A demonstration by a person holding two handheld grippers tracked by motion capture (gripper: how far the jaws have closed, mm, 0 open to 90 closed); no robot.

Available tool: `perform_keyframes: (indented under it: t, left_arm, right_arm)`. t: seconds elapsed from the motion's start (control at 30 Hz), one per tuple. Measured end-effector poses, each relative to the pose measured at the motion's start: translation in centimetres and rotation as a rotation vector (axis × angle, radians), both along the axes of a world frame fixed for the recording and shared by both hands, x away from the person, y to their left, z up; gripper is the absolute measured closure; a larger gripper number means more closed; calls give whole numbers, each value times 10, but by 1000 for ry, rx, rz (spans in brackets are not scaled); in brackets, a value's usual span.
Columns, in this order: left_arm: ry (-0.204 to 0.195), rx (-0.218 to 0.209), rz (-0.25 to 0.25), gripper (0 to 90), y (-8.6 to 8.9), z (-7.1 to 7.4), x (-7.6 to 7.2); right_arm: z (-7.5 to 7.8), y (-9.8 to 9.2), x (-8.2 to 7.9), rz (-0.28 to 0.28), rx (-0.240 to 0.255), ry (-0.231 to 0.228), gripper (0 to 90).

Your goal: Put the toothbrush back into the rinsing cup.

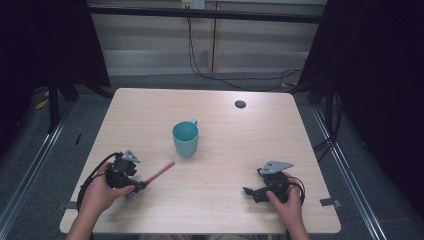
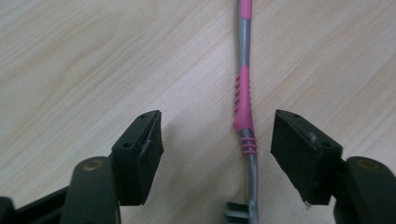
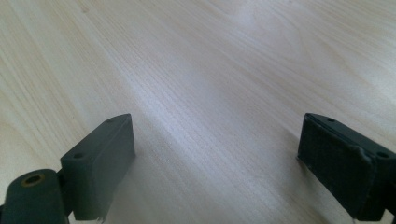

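A pink and grey toothbrush (image 1: 161,172) lies flat on the wooden table (image 1: 225,150), slanting toward a teal mug (image 1: 185,139) that stands upright near the middle. My left gripper (image 1: 138,185) is at the toothbrush's near end. In the left gripper view the left gripper (image 2: 217,135) is open and straddles the toothbrush (image 2: 243,105). The handle runs closer to the right jaw and touches neither jaw. The bristle head (image 2: 237,212) sits low between the jaws. My right gripper (image 1: 251,183) rests at the front right. In its own view the right gripper (image 3: 217,140) is open over bare wood.
A small black round hole (image 1: 240,104) sits in the tabletop at the back right. Dark frame posts and cables stand on the floor around the table. A hand holds each gripper near the table's front edge.
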State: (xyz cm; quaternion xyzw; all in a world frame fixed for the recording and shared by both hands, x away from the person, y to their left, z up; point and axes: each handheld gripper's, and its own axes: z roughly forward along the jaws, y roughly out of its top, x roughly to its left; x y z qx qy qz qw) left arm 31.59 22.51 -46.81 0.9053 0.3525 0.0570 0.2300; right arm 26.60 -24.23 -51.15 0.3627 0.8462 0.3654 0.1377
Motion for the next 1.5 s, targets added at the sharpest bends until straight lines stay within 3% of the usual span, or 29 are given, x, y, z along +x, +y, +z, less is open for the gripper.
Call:
perform_keyframes:
  t: [0.3, 0.33, 0.53, 0.73, 0.87, 1.1, 1.37, 1.5]
  left_arm:
    - [36, 70, -51, 486, -13, 2, 8]
    - [52, 71, -46, 542, -15, 2, 9]
    - [81, 78, -66, 626, -19, 3, 13]
    - [82, 104, -89, 630, -26, 3, 15]
    - [99, 137, -107, 673, -30, 2, 17]
    - [118, 158, -113, 782, -33, 1, 19]
    - [130, 198, -135, 803, -40, 2, 20]
    - [118, 185, -140, 804, -40, 1, 19]
  right_arm:
    - [0, 0, 0, 0, 0, 0, 102]
    - [0, 0, 0, -1, 0, 0, 102]
    - [0, 0, 0, 0, 0, 0, 102]
    - [0, 0, 0, -1, 1, 2, 102]
    - [0, 0, 0, 0, 0, 0, 102]
    - [0, 0, 0, -1, 1, 2, 102]
    - [0, 0, 0, 0, 0, 0, 102]
    - [0, 0, 0, 0, 0, 0, 102]
